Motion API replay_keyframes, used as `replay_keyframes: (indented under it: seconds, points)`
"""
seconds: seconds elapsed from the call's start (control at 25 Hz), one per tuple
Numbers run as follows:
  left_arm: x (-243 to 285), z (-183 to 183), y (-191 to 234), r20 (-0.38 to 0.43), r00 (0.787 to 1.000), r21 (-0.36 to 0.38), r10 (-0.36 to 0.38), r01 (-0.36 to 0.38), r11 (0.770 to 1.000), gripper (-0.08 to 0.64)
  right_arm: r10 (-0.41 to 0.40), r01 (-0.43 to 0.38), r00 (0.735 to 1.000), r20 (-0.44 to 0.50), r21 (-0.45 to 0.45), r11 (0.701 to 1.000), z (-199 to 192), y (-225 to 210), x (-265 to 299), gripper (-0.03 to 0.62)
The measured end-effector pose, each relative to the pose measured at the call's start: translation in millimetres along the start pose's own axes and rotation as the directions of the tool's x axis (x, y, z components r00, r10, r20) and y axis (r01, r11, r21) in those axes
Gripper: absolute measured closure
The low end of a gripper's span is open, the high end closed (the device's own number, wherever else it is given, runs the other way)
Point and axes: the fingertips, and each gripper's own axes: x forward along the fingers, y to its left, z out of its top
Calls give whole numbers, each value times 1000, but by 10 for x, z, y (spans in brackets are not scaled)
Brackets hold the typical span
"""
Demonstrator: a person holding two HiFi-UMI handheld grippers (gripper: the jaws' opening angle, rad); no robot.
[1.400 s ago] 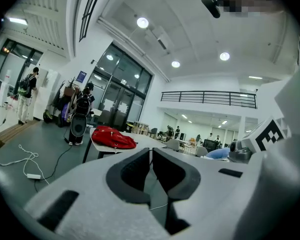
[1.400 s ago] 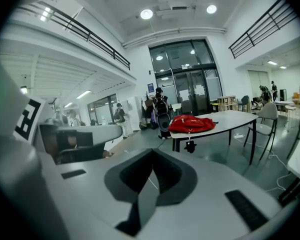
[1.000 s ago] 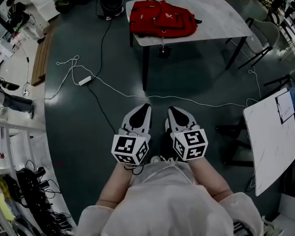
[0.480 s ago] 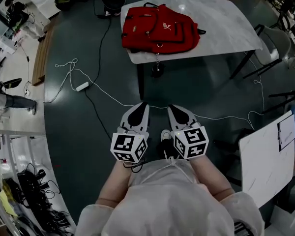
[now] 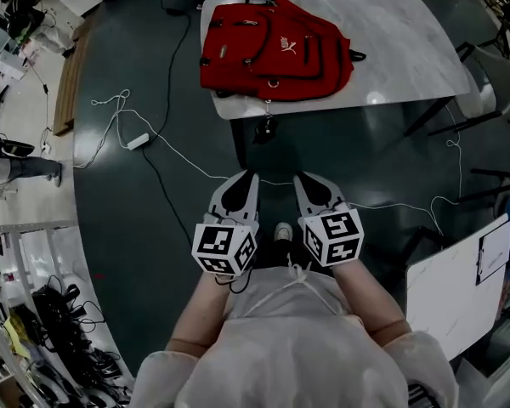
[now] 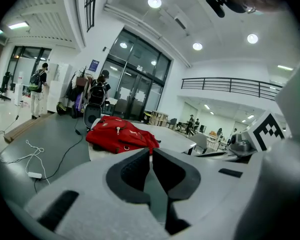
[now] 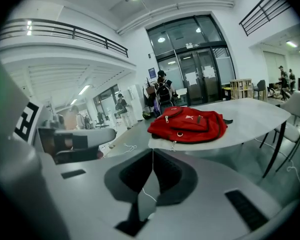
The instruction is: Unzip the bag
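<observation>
A red backpack (image 5: 274, 49) lies flat on the left end of a pale table (image 5: 408, 41), with a strap end hanging over the near edge. The backpack also shows ahead in the left gripper view (image 6: 121, 133) and the right gripper view (image 7: 188, 124). My left gripper (image 5: 246, 178) and right gripper (image 5: 305, 179) are held side by side in front of my body, well short of the table and above the floor. Both are shut with nothing between the jaws.
A white cable (image 5: 178, 155) and a power strip (image 5: 138, 141) lie on the dark floor left of the table. A chair (image 5: 493, 75) stands at the table's right end. A white board (image 5: 455, 287) sits at the lower right. Benches with clutter line the left side.
The table and backpack have come closer and lower in the head view as I walk toward them. Both grippers keep their pose in front of my body.
</observation>
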Motion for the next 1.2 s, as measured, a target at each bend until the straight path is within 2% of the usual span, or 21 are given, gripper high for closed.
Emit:
replay_keyframes:
  seconds: [0.28,0.6,0.92,1.2]
  points:
    - [607,69,379,-53,998,3,-22,22,1000,525,-42,42,999,-17,29,999,178,-296,582,565]
    - [1387,290,902,-119,987,13,-105,107,994,526,-107,113,991,-84,64,992,411,-533,1323,565]
    - [2014,141,1487,-200,967,-5,-157,160,987,526,-197,224,962,-189,135,965,321,-754,1970,564]
    - [2364,-210,1704,-255,947,16,-194,205,979,525,-201,250,925,-323,116,961,-34,-830,2395,563]
